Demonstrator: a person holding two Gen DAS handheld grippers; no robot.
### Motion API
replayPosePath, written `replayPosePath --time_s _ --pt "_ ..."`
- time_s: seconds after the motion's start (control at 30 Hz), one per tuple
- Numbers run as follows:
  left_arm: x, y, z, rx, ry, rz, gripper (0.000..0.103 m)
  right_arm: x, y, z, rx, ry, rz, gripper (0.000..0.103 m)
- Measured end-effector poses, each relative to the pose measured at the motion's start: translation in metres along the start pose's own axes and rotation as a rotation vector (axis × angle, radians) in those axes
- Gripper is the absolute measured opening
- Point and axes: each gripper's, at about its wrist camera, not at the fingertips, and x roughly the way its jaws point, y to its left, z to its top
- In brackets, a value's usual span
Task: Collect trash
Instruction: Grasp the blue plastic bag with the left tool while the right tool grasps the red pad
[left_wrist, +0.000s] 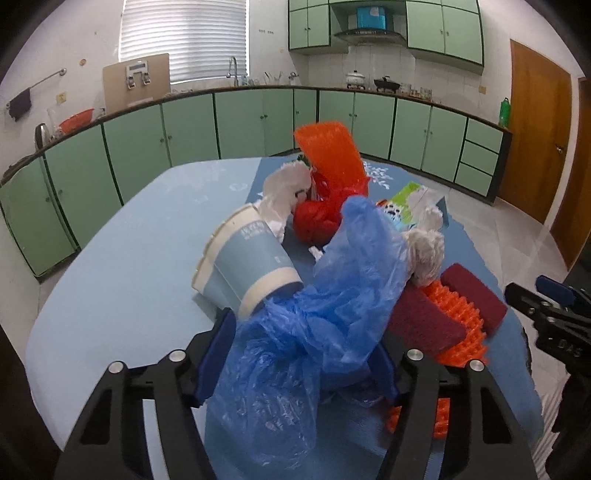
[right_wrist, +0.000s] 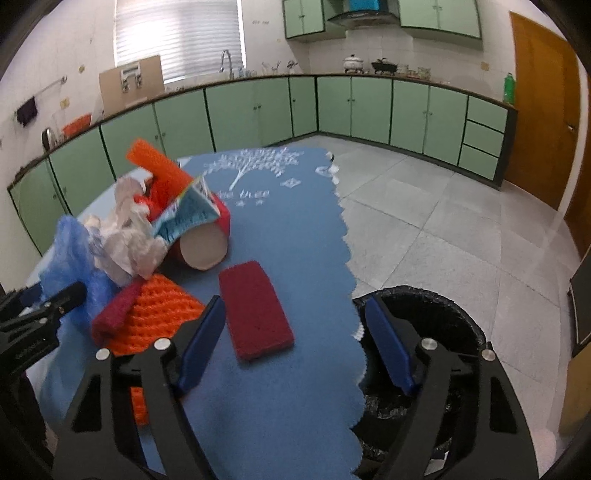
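Left gripper (left_wrist: 295, 354) clenched on blue plastic bag (left_wrist: 325, 295); right gripper (right_wrist: 295, 347) released, hovered over table edge (right_wrist: 351, 280), trash bin (right_wrist: 436, 317) near right.

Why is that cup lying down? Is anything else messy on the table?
Yes. The blue paper cup lies tipped on its side among crumpled white paper, with a red cup also on its side. An orange mesh mat sits half buried under a maroon sponge. The left gripper has the blue plastic bag between its fingers.
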Motion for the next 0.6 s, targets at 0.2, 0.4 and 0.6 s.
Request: replayPosePath --time_s 0.2,0.4,0.6 --pt "0.007 0.001 -0.002 -0.002 0.001 -0.015 0.064 0.024 0.009 0.000 -0.052 0.034 0.007 0.071" --pt "0.007 -0.001 -0.004 -0.002 -0.009 -0.038 0.049 0.036 0.010 -0.001 -0.059 0.064 0.040 0.067" --pt "0.001 -0.004 -0.006 -0.008 -0.014 -0.039 0.038 0.032 0.010 -0.006 -0.075 0.069 0.067 0.064"
